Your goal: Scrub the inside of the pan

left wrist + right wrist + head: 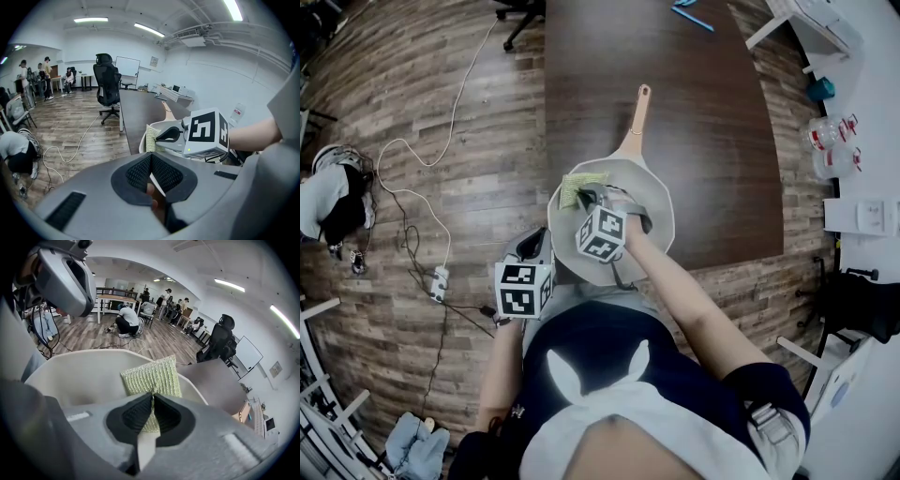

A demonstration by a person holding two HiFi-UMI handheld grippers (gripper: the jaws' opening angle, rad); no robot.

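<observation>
The pan (630, 176) sits at the near edge of the table (703, 141), its handle pointing away. The right gripper (589, 199) is clenched on a green sponge (581, 187), which lies against the pan's inner wall on the left side. The left gripper (542, 244) hangs just beside the pan's near-left rim with its 2 jaws pressed together; no view settles whether they pinch that rim.
</observation>
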